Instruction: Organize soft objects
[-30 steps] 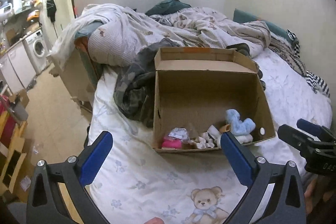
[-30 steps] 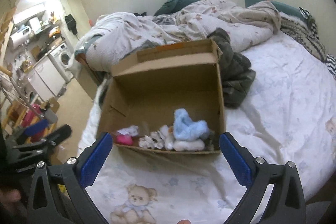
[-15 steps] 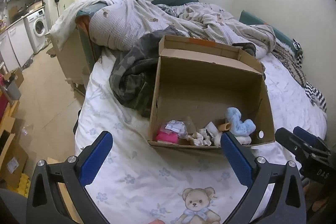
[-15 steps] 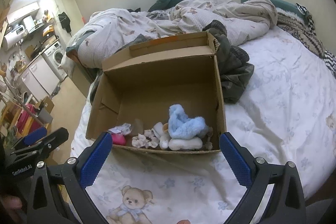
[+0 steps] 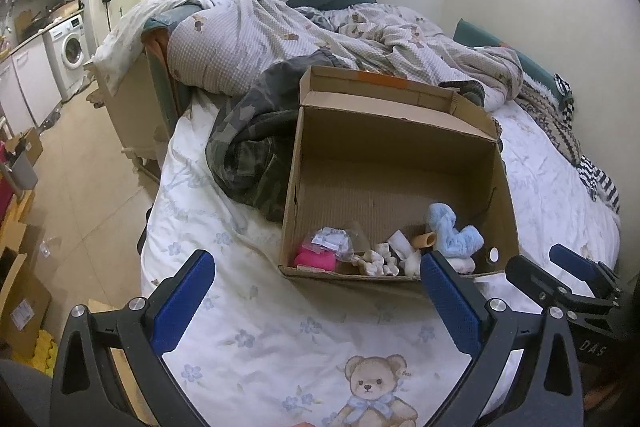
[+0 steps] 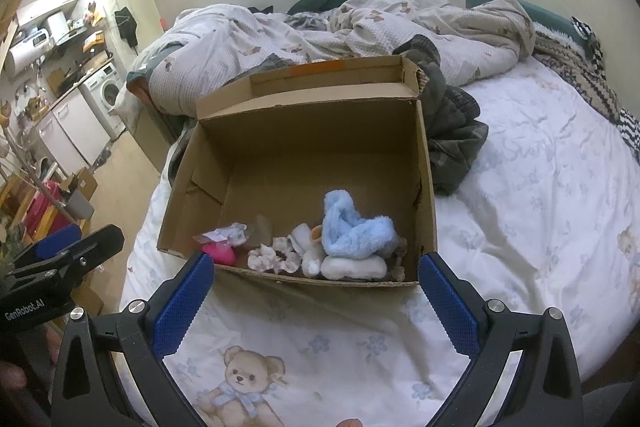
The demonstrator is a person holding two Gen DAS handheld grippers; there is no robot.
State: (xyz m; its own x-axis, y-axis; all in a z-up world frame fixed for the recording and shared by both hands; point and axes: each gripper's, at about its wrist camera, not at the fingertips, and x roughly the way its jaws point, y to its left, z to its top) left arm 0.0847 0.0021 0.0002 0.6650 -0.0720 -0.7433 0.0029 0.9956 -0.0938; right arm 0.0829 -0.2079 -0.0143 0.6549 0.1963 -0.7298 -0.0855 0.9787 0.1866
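Left claw: I held my left claw [image 5: 316, 291] over the near edge of the bed, its blue-padded fingers [image 5: 182, 297] spread wide with nothing between them; in the right wrist view it showed at the far left [image 6: 60, 251].
Right claw: my right claw [image 6: 316, 291] was likewise spread wide and empty, pointed at the near wall of the box; the left wrist view caught it at the lower right [image 5: 560, 275].
Box: the open brown cardboard box [image 5: 392, 131] sat on the white flower-printed bedsheet [image 5: 248, 347], flaps up at the far side; I saw it also from the right [image 6: 304, 115].
Soft things: all lay along the near wall inside the box; a fluffy light-blue plush piece [image 6: 354, 229] rested on a white soft pad [image 6: 352, 267]; beside them a white ruffled scrunchie [image 6: 272, 257]; at the left end a bright pink soft item [image 6: 220, 253] with a crumpled clear wrapper [image 6: 224, 233] on top.
Surroundings: a camouflage-patterned garment [image 5: 248, 147] lay against the box's far side; a rumpled bear-print duvet [image 5: 280, 39] was heaped behind; a printed teddy bear [image 5: 372, 395] marked the sheet near me.
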